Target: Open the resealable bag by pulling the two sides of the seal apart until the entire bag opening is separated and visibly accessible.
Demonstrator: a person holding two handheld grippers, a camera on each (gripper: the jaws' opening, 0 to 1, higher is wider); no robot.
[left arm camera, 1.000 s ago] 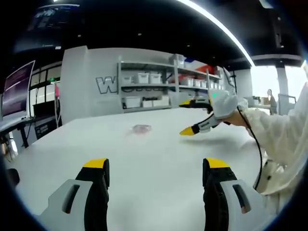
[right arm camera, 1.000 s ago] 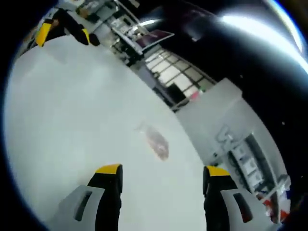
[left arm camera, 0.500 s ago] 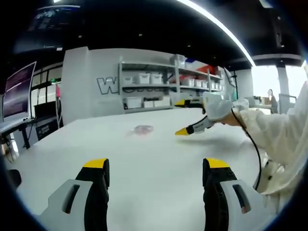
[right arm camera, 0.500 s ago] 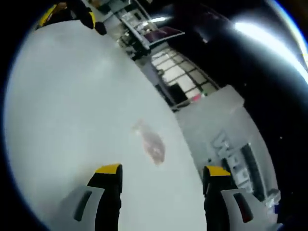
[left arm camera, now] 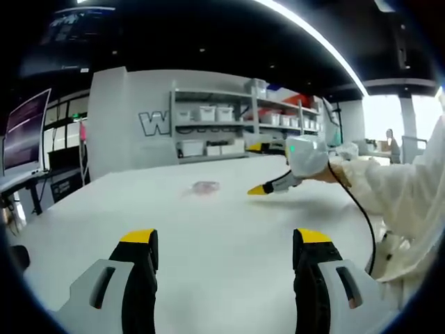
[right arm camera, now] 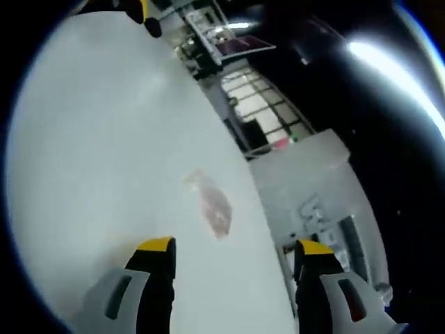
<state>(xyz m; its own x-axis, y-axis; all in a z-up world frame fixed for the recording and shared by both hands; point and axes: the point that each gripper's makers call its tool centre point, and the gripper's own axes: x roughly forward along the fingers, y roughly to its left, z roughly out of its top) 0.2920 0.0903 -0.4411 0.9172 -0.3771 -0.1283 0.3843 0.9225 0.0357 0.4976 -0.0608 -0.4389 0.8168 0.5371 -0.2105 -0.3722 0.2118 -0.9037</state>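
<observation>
A big white table [left arm camera: 208, 229] fills the room's middle. The left gripper [left arm camera: 226, 240] hangs low over it with its jaws wide apart and nothing in them. The small clear bag [left arm camera: 206, 186] lies flat farther out on the table. To its right, the right gripper [left arm camera: 254, 168] comes in, jaws apart, holding nothing, near the bag but not touching.

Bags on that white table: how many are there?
1. A small clear resealable bag with something pinkish inside lies flat on the white table, ahead of the right gripper, whose fingers stand apart. Others may lie outside both views.
</observation>
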